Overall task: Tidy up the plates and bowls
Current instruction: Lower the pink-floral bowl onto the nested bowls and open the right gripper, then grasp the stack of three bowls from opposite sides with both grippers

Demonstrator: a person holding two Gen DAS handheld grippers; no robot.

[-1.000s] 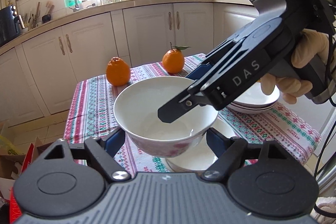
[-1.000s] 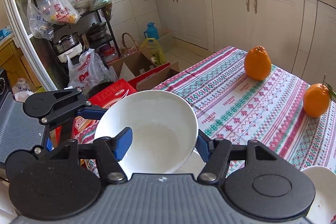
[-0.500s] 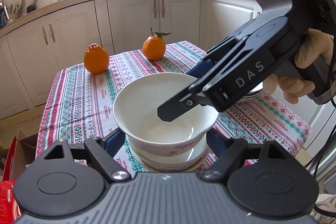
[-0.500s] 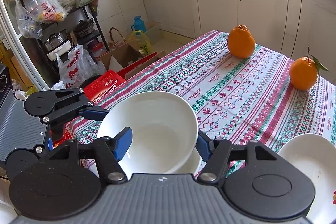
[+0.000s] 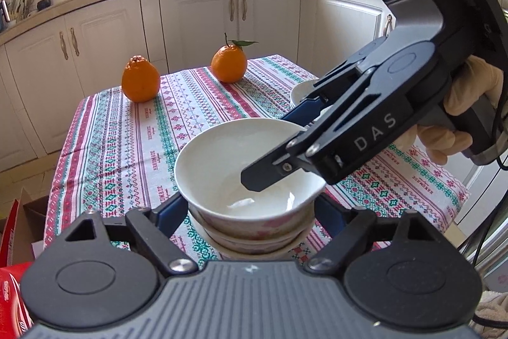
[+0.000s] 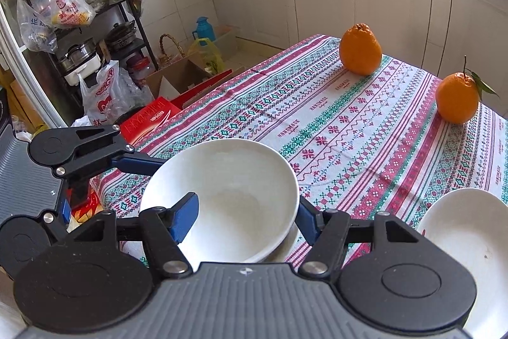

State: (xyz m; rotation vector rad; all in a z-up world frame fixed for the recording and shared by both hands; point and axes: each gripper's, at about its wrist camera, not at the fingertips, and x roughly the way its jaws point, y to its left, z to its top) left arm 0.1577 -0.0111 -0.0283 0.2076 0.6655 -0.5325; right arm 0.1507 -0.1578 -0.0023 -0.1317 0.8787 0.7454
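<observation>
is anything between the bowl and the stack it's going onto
Nothing visible. The bowl already sits nested in the bowl stack. The right gripper grips its rim, one finger inside; the left gripper's jaws are opening around it.

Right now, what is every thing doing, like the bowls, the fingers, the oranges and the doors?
Top bowl, upright, nested in the dish beneath.
Left fingers, opening, one each side of the top bowl.
Right fingers, pinching the top bowl's wall.
Leafy orange, standing on the cloth.
Plain orange, standing on the cloth.
Cupboard doors, shut.
</observation>
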